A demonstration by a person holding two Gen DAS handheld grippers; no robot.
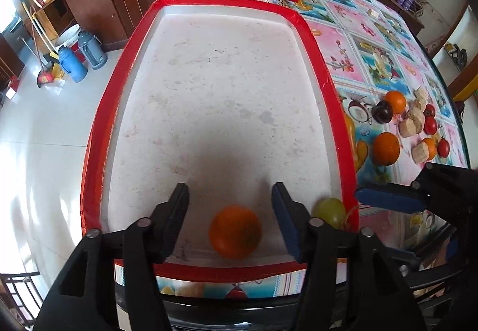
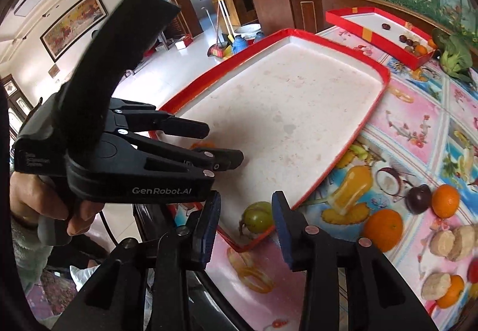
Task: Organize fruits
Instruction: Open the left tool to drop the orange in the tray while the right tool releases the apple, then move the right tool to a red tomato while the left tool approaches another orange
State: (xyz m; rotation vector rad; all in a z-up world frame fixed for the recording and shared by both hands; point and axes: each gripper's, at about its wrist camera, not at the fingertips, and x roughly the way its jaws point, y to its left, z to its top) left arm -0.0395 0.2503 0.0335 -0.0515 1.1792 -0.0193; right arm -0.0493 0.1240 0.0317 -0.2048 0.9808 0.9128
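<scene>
Left gripper (image 1: 230,208): jaws spread, nothing pressed; the orange (image 1: 235,232) is seen lying free between them on the floor of the red-rimmed tray (image 1: 316,41), close to the near rim.

Right gripper (image 2: 245,226): jaws parted, no pad contact made out; the green fruit (image 2: 258,217) sits in the tray's near corner, directly ahead of the gap and slightly beyond the tips.

Neither fruit has a long axis worth noting (both roundish), so any approach angle should serve.

Loose fruit (image 1: 387,149) remains on the worktop (image 1: 343,53) to the right of the tray, judged nearer the right hand.

Textures: orange dimpled and matte; green fruit smooth, glossy, stalk attached; tray floor white, stained; worktop cover a slick printed sheet.
</scene>
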